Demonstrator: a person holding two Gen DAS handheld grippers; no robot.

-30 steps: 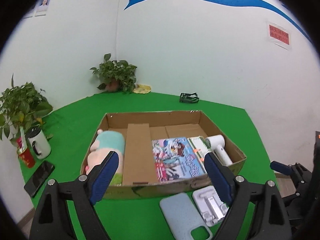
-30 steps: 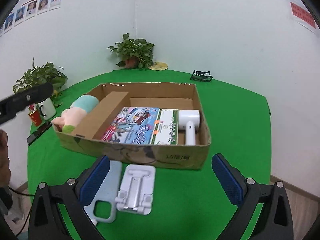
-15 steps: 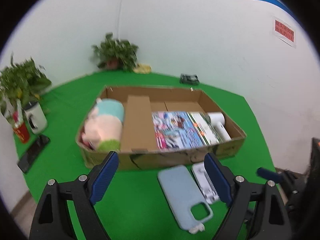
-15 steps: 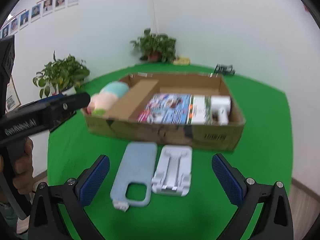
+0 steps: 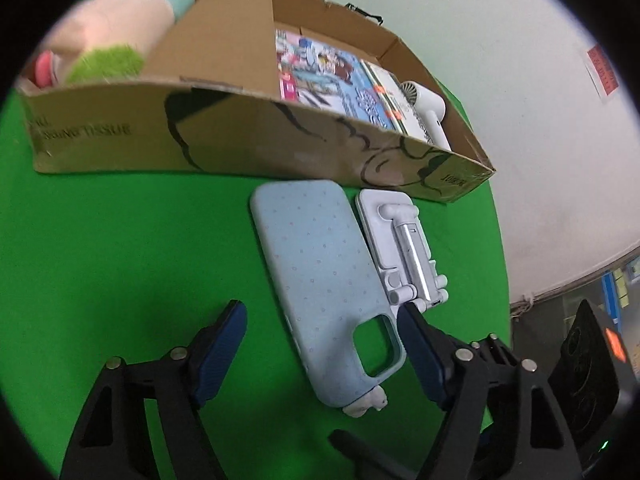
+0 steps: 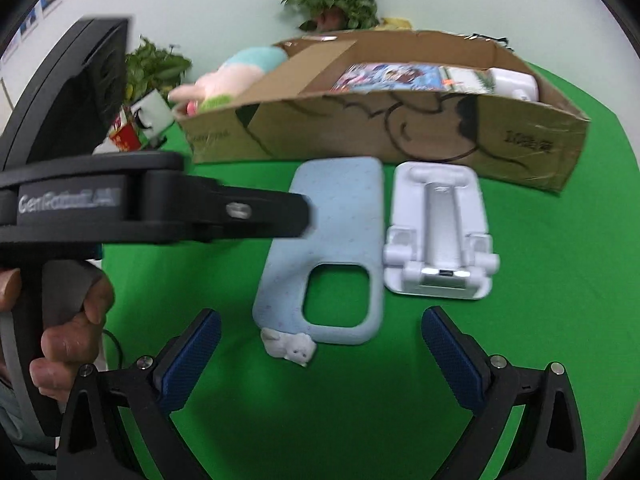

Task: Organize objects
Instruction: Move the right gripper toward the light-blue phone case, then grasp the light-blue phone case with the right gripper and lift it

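Progress looks partial: the brown cardboard box [image 5: 248, 128] already holds, left to right, a pink, mint and green plush toy [image 5: 116, 32], a colourful picture book [image 5: 320, 76] and a white hair dryer [image 5: 428, 108]. Left outside, on the green cloth just before it, lie a pale blue dotted phone case [image 6: 332, 248] with a small white charm and, beside it, a folded white phone stand [image 6: 438, 236]. The left gripper [image 5: 320, 352], jaws just narrowing, straddles the case ungripped; the right gripper [image 6: 320, 344] hangs spread and empty.
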